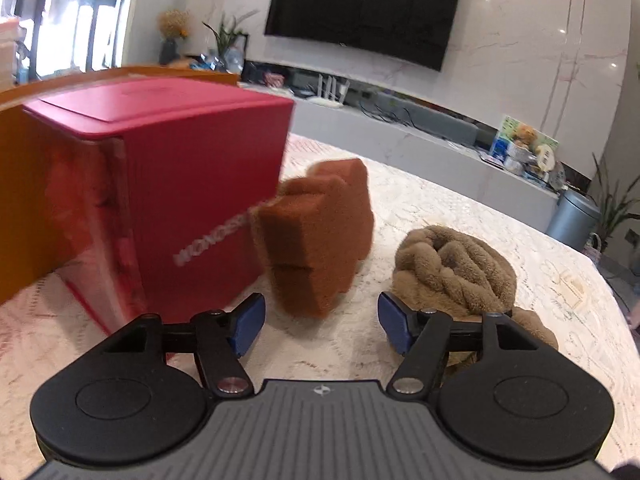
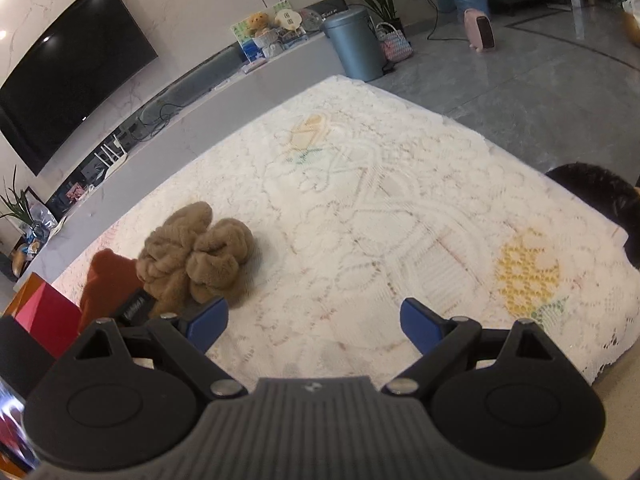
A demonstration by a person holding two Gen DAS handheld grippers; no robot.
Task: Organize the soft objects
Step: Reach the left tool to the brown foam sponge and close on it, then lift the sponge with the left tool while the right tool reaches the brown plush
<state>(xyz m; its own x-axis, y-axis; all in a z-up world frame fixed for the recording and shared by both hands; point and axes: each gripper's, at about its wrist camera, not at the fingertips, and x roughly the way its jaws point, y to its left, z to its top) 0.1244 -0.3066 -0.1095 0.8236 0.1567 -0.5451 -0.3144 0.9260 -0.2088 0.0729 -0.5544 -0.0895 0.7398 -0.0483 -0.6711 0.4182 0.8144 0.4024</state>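
A rust-brown sponge block point(image 1: 320, 236) stands on the lace-covered table, leaning against a red box point(image 1: 168, 200). A crumpled tan fluffy cloth point(image 1: 456, 272) lies to its right. My left gripper point(image 1: 322, 324) is open and empty, just in front of the sponge, with the cloth by its right finger. In the right wrist view, the tan cloth point(image 2: 196, 256) lies ahead to the left, with the sponge point(image 2: 108, 284) and red box point(image 2: 48, 320) behind it. My right gripper point(image 2: 314, 326) is open and empty over bare tablecloth.
An orange box point(image 1: 24, 200) stands behind the red box. The white lace tablecloth point(image 2: 380, 220) covers the table; its edge runs at the right and far side. A dark object point(image 2: 600, 196) sits at the right table edge. A TV wall and low shelf lie beyond.
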